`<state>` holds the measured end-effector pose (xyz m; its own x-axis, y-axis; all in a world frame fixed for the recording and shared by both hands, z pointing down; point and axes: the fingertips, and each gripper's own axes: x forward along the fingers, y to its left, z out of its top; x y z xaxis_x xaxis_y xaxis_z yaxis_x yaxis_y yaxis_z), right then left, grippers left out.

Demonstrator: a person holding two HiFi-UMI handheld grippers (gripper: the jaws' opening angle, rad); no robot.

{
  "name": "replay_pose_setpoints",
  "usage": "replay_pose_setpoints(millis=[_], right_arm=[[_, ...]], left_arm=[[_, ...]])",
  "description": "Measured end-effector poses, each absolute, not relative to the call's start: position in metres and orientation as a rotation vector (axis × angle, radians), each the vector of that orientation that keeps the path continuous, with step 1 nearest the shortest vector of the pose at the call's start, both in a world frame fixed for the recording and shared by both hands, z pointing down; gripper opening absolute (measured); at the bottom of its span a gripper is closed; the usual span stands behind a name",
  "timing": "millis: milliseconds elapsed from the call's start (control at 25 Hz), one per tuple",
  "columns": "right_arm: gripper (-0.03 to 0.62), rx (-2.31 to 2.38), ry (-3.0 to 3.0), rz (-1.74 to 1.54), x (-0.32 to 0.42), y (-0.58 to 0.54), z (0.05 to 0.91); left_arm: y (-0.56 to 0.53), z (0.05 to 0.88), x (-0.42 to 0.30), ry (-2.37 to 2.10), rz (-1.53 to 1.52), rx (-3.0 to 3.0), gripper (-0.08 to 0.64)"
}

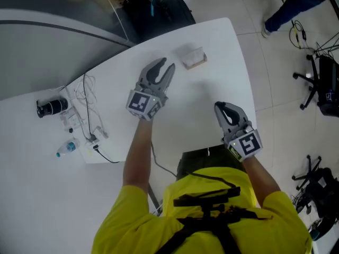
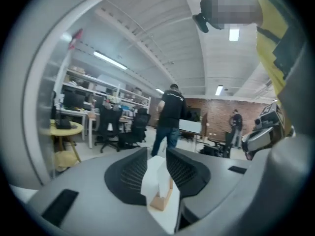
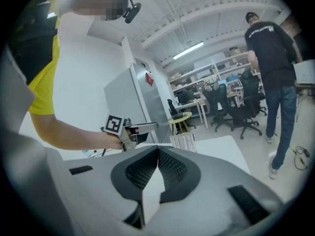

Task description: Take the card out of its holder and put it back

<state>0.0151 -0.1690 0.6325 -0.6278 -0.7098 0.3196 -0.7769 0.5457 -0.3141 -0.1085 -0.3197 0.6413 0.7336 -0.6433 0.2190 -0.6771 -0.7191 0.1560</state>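
The white surface (image 1: 196, 112) had a rounded far corner. Near its 1 o'clock edge stood a small wooden holder (image 1: 194, 59) with a white card (image 2: 153, 179) upright in it. Toward 9 o'clock lay a black cylinder (image 1: 51, 107) and tangled white cables (image 1: 85, 107). A small blue-capped bottle (image 1: 67, 149) lay at 8 o'clock.

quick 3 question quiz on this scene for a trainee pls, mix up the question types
1. True or false: the left claw is clamped on the card holder.
2. Which one has its jaws together? A: left claw. B: right claw.
3. Short answer: where is the card now?
Key: 1 false, its jaws stand apart and the holder is untouched. 2 B. 3 standing in its holder on the table.
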Motion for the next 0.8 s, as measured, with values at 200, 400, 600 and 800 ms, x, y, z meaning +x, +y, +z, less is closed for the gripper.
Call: replay_pose_setpoints(millis=[200, 400, 600, 800], right_arm=[[0.006, 1.343, -2.636, 0.507, 0.025, -0.18, 0.573], [0.008, 1.379, -2.69, 0.341, 0.03, -0.186, 0.515], [0.006, 1.407, -2.771, 0.321, 0.036, -0.168, 0.468], [0.006, 1.428, -2.828, 0.291, 0.038, -0.149, 0.434]], left_arm=[[-0.256, 0.55, -0.14, -1.452, 0.15, 2.618, 0.005], [-0.201, 0.494, -0.158, -1.677, 0.096, 2.507, 0.005], [-0.154, 0.463, -0.162, -1.714, 0.051, 2.481, 0.005], [-0.124, 0.442, -0.17, -1.728, 0.018, 2.492, 0.005]])
